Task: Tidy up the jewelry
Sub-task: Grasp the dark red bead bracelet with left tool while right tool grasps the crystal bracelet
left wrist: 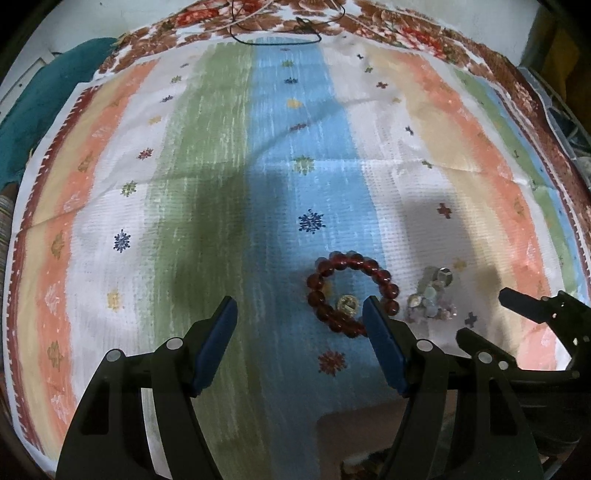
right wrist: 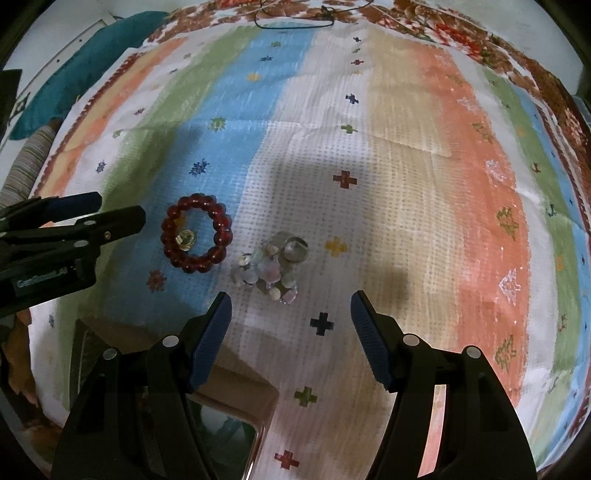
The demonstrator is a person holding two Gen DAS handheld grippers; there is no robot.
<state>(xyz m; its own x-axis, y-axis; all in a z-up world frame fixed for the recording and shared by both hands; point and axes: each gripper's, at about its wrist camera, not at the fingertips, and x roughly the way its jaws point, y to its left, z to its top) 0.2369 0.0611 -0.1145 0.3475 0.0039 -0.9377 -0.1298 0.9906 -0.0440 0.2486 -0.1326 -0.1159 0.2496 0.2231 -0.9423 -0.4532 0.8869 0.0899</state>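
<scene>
A dark red bead bracelet (left wrist: pixel 351 291) lies on the striped cloth (left wrist: pixel 207 155), with a small gold ring (left wrist: pixel 348 305) inside its loop. A pile of pale, clear bead jewelry (left wrist: pixel 432 295) lies just right of it. My left gripper (left wrist: pixel 300 310) is open and empty; its right finger sits over the bracelet's near right edge. In the right wrist view the bracelet (right wrist: pixel 197 233), the ring (right wrist: pixel 185 238) and the pale pile (right wrist: pixel 273 264) lie ahead. My right gripper (right wrist: pixel 291 306) is open and empty, just short of the pile. The left gripper (right wrist: pixel 110 210) shows at the left.
A tan box with an open lid (right wrist: pixel 229 387) sits at the near edge under my right gripper; it also shows in the left wrist view (left wrist: pixel 354 435). A black cord necklace (left wrist: pixel 280 33) lies at the far edge. A teal cushion (right wrist: pixel 85 62) lies far left.
</scene>
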